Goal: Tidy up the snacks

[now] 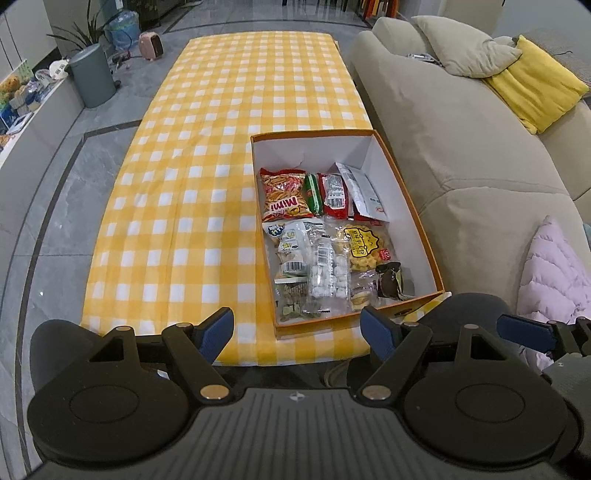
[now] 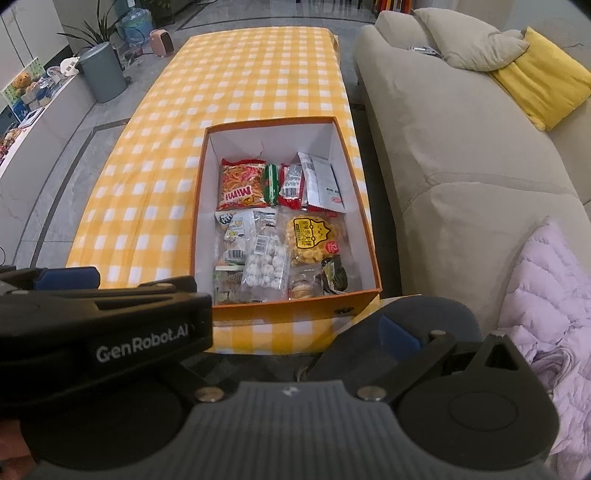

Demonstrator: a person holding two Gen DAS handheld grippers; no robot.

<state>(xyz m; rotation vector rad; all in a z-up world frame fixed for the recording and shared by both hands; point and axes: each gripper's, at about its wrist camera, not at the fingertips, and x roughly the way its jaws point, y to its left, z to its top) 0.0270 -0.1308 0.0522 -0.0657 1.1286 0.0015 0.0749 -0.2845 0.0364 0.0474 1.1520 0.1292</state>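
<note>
Long low table draped in a yellow-and-white checked cloth, an open orange box resting directly on it near the sofa-side edge, packed with snack packets.

Home living room — beige sofa, cushions, checked-cloth table, potted plant

1. Box: orange outside, white inside, open-topped, rectangular; sits at the table's 5 o'clock corner.
2. Mimi packet: red-orange, flat, label reversed; box's 11 o'clock.
3. Green stick pack: narrow, just beside the Mimi packet, toward 3 o'clock.
4. Red packet and white sachet: overlapping, at 1 o'clock.
5. Yellow-labelled clear bag: 4 o'clock.
6. Clear bag of white balls: 6 o'clock.
7. Dark wrapped piece: 5 o'clock corner.
</note>
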